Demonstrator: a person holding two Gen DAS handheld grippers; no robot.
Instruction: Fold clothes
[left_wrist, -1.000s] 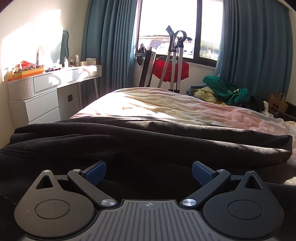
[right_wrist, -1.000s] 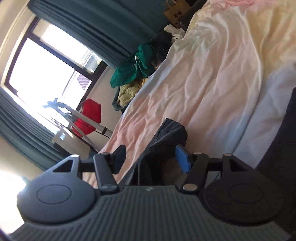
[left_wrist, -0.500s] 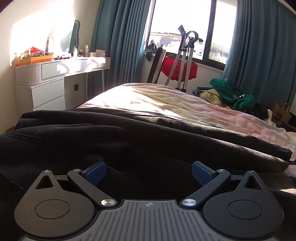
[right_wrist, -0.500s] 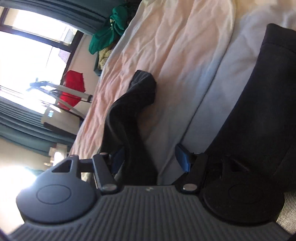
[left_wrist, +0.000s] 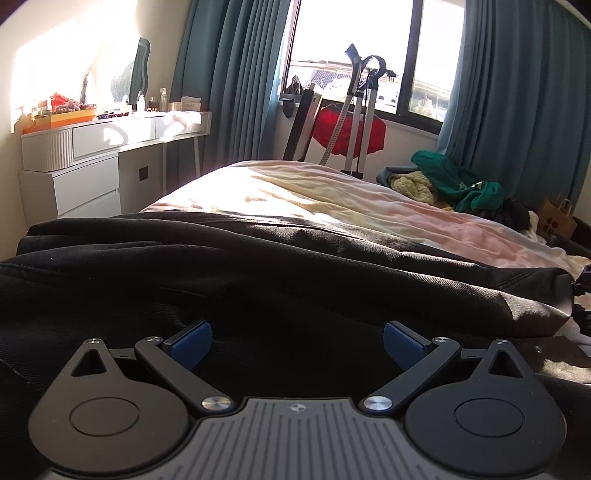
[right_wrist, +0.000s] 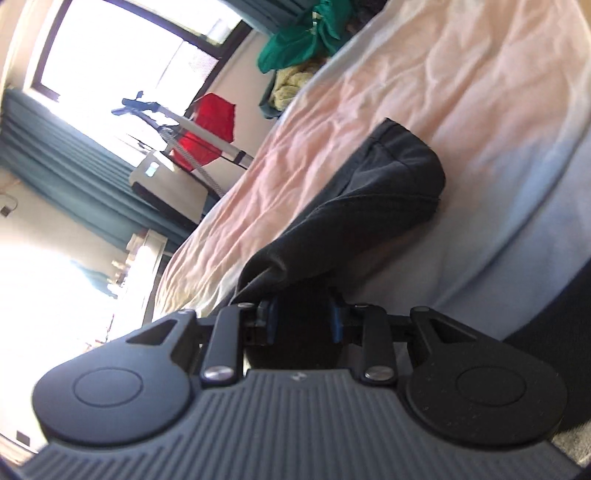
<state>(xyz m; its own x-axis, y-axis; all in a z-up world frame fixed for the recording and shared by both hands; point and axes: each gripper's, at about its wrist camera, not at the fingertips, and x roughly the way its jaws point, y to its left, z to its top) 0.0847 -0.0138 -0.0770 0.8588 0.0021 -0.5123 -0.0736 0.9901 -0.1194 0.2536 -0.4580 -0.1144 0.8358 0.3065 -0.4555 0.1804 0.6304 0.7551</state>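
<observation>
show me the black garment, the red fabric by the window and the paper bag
black garment (left_wrist: 295, 266): left wrist view, its upper folds
red fabric (left_wrist: 373, 129): left wrist view, right part
paper bag (left_wrist: 556, 221): left wrist view, front face

At your twelve o'clock a dark-framed window (left_wrist: 354, 55) blazes with daylight, flanked by long teal pleated curtains (left_wrist: 229, 74). At ten o'clock you see a white drawer dresser (left_wrist: 88, 173) against the cream wall (left_wrist: 66, 48), sun striking it. Ahead lies the bed's pale pink and yellow crumpled sheet (left_wrist: 332, 199). At two o'clock sits a brown paper bag (left_wrist: 557, 218).
</observation>
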